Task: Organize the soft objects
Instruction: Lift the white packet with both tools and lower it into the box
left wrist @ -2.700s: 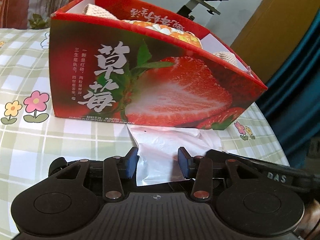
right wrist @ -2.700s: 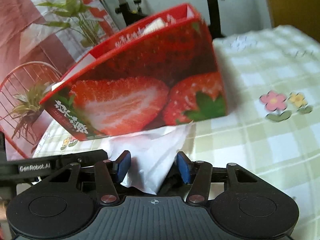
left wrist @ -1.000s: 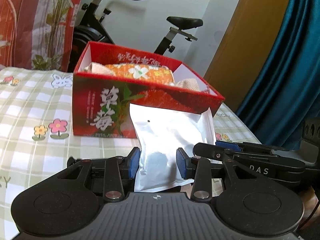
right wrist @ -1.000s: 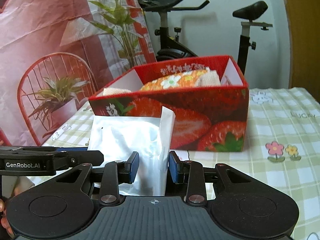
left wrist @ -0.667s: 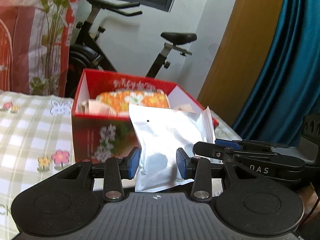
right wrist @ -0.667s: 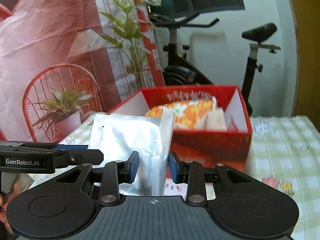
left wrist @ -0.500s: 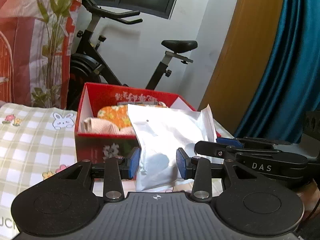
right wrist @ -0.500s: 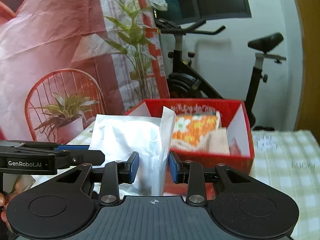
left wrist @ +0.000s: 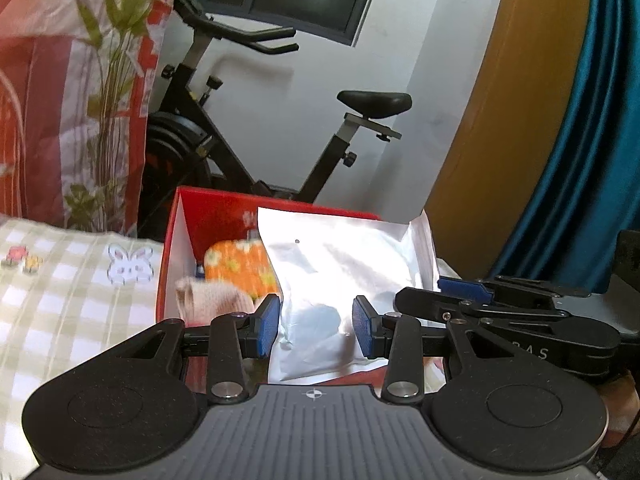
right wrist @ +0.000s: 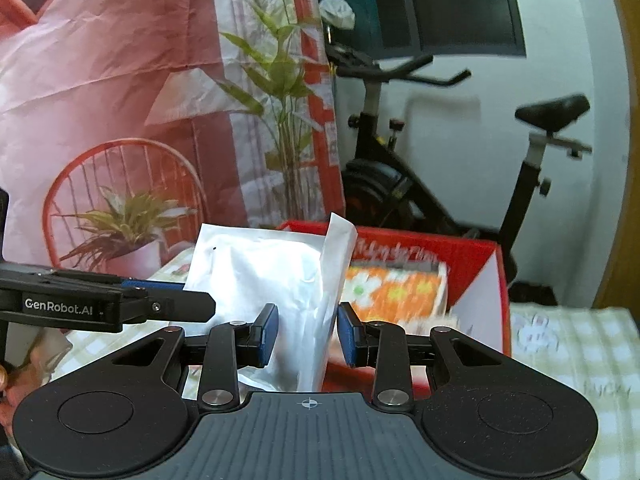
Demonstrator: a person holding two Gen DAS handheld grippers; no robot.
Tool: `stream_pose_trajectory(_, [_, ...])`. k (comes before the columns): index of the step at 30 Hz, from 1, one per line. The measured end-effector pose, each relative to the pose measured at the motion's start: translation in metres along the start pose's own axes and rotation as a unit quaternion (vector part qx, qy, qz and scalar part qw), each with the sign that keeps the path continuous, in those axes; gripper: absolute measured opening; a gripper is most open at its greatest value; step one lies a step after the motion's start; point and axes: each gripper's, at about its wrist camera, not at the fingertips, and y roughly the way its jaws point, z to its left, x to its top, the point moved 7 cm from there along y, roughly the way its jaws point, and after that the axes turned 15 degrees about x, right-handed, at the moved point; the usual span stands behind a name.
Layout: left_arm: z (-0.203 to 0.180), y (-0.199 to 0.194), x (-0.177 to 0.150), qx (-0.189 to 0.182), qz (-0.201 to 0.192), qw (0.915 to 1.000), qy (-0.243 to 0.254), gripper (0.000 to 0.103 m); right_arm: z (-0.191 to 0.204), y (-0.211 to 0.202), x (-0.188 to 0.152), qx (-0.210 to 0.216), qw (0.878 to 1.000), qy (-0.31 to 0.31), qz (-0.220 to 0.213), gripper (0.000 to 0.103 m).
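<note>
Together we hold one crinkly white foil pouch (left wrist: 320, 280) up in the air in front of the open red cardboard strawberry box (left wrist: 176, 240). Starting at the left, the left gripper (left wrist: 316, 322) pinches the pouch's lower edge at a moderate width, its blue pads against the foil; further right, the right gripper (right wrist: 307, 334) clamps the pouch's folded side more narrowly. Inside the box we see an orange flowered cloth (right wrist: 396, 292) and a beige knitted roll (left wrist: 212, 300), so we should probably carry the pouch level over the near wall, lower it onto free space, and release both grips together.
</note>
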Motion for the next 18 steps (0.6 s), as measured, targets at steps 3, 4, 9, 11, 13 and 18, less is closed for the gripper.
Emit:
stream_pose_trajectory(3, [0.004, 0.02, 0.014, 0.005, -0.002, 1.0, -0.006, 0.042, -0.015, 0.015, 0.01, -0.006, 1.0, -0.004, -0.01, 0.031])
stream_pose_trajectory(4, [0.004, 0.027, 0.018, 0.006, -0.002, 0.9999, -0.008, 0.042, -0.021, 0.021, 0.013, -0.01, 1.0, -0.005, -0.011, 0.031])
stream_pose_trajectory(9, [0.001, 0.059, 0.031, 0.031, 0.013, 0.9994, 0.011, 0.042, -0.041, 0.053, 0.016, -0.05, 0.998, -0.044, 0.005, 0.03])
stream_pose_trajectory(11, [0.0, 0.066, 0.032, 0.039, 0.018, 0.999, 0.016, 0.042, -0.045, 0.062, 0.014, -0.056, 0.997, -0.051, 0.011, 0.03])
stream_pose_trajectory(13, [0.001, 0.075, 0.03, 0.042, 0.028, 0.9985, 0.019, 0.042, -0.052, 0.07, 0.011, -0.059, 0.997, -0.05, 0.018, 0.03])
stream_pose_trajectory(18, [-0.002, 0.092, 0.017, 0.046, 0.055, 0.9969, 0.032, 0.042, -0.068, 0.085, -0.004, -0.064, 0.996, -0.031, 0.045, 0.029])
